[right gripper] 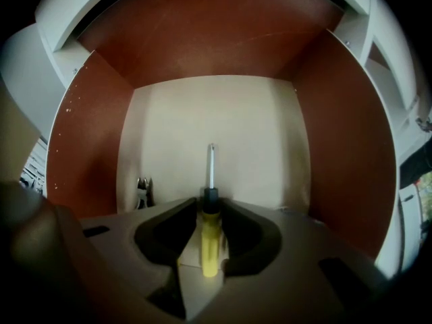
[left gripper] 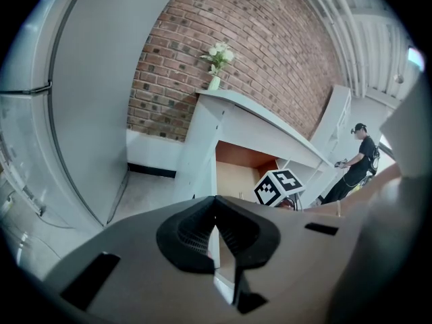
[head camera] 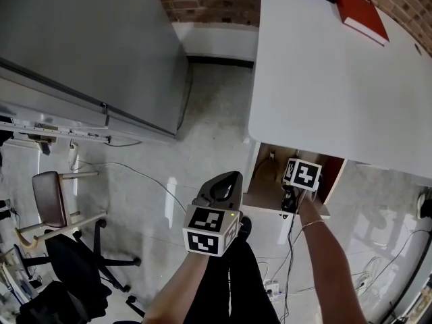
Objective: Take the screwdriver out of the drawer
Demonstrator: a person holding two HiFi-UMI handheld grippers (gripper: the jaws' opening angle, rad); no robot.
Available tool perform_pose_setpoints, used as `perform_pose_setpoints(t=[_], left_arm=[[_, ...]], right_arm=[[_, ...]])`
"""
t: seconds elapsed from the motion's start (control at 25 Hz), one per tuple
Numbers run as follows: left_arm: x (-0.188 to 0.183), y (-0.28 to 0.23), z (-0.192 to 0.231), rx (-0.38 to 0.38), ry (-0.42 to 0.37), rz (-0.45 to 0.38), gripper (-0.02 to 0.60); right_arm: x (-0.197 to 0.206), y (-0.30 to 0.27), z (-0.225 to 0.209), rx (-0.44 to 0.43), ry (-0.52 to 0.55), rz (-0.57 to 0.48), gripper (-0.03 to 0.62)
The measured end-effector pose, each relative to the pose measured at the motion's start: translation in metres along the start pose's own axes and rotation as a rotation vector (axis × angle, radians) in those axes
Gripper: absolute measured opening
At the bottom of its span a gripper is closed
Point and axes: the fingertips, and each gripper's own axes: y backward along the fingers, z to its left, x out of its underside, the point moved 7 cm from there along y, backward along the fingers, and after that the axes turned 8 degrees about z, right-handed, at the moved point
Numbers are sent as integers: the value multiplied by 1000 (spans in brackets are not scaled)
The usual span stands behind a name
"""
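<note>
Yellow and black, the screwdriver (right gripper: 210, 214) lies flat on the pale bottom of the drawer (right gripper: 337, 133), right up close in the right gripper view, with its thin metal tip pointing at the back wall. The right gripper (right gripper: 210, 201) points steeply down at it, and its fingers look pressed on each side of the handle near the black collar. That is a good place to pinch, because the handle is the fat part. I think it has the screwdriver gripped now but has not lifted it. Off to the left, in the back corner, sits a small metal tool (right gripper: 143, 191). It may be pliers, but it is too small and dark to tell. From the head view the drawer (head camera: 270, 181) sticks out from under the white desk (head camera: 324, 73), and the right gripper (head camera: 290, 201) and its arm cover the screwdriver, so you cannot see it there. The left gripper (head camera: 229, 175) hangs over the floor (head camera: 202, 133), well apart from the drawer. Its fingers (left gripper: 202, 231) are pressed together at the tips with nothing between them. It seems to be waiting out of the way, since one gripper is enough for this job. Farther off, a red book (head camera: 361, 9) lies on the desk, cut off by the picture's edge, and flowers (left gripper: 217, 63) stand by the brick wall (left gripper: 256, 52).
</note>
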Motion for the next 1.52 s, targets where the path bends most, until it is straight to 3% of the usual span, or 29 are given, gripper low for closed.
perform_pose_setpoints(t=[0.16,0.6,1.52], left_arm=[[-3,1,2,-6,-8,-8,-8],[1,5,3,-8,-2,-11,-8],[-28,51,-23,25,-92,-33,-8]], right_arm=[[1,0,0,-3,-11,2,81],[4,9,-5,-38,-51,-13,78],[9,150,17,-197,-107,-280,78]])
